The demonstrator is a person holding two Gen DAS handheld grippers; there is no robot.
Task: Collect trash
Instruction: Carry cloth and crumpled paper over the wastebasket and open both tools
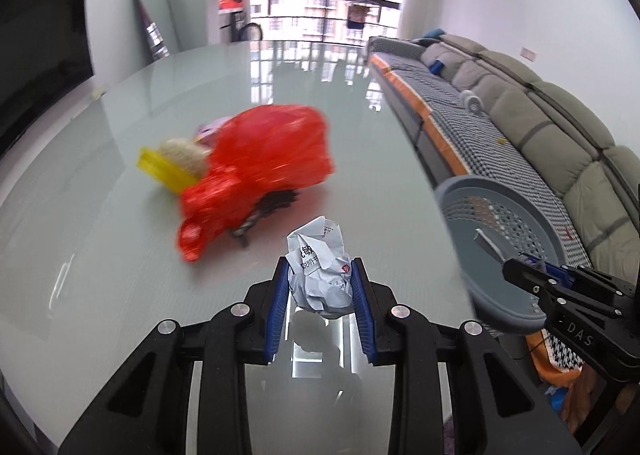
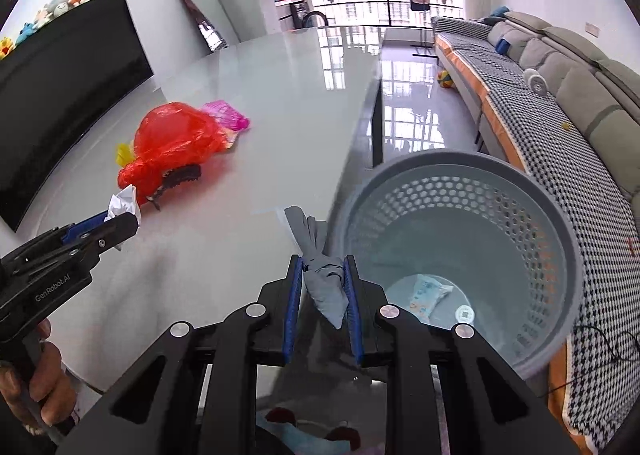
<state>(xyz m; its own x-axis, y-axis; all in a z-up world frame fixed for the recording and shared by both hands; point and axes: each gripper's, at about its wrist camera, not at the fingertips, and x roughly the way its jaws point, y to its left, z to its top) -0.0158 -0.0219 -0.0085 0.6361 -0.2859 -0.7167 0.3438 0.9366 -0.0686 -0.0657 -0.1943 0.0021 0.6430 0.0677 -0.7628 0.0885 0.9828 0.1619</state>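
At my far left, about ten o'clock on the grey table (image 1: 100, 255), lies the rest of the trash: a red plastic bag (image 1: 264, 159) with a yellow wrapper (image 1: 160, 169) tucked behind it and a black comb-like piece (image 2: 182, 175) at its near edge. My left gripper (image 1: 320, 287) is clamped on a crumpled paper ball (image 1: 320, 275), lifted clear of the glass; its print is Chinese characters with a small red mark, too creased for me to read properly. The basket (image 1: 472, 191) sits at three o'clock from that hand, so the paper must travel rightward over the rim. My right gripper (image 2: 323, 289) is pinched shut on a grey twisted scrap (image 2: 326, 287), long axis running toward eleven o'clock, with the basket mouth immediately at two o'clock, making this the nearer hand. Inside lies a pale blue packet (image 2: 428, 293) beside a round sticker with a QR code. The left tool reads "GenRobot.AI", the right "DAS".
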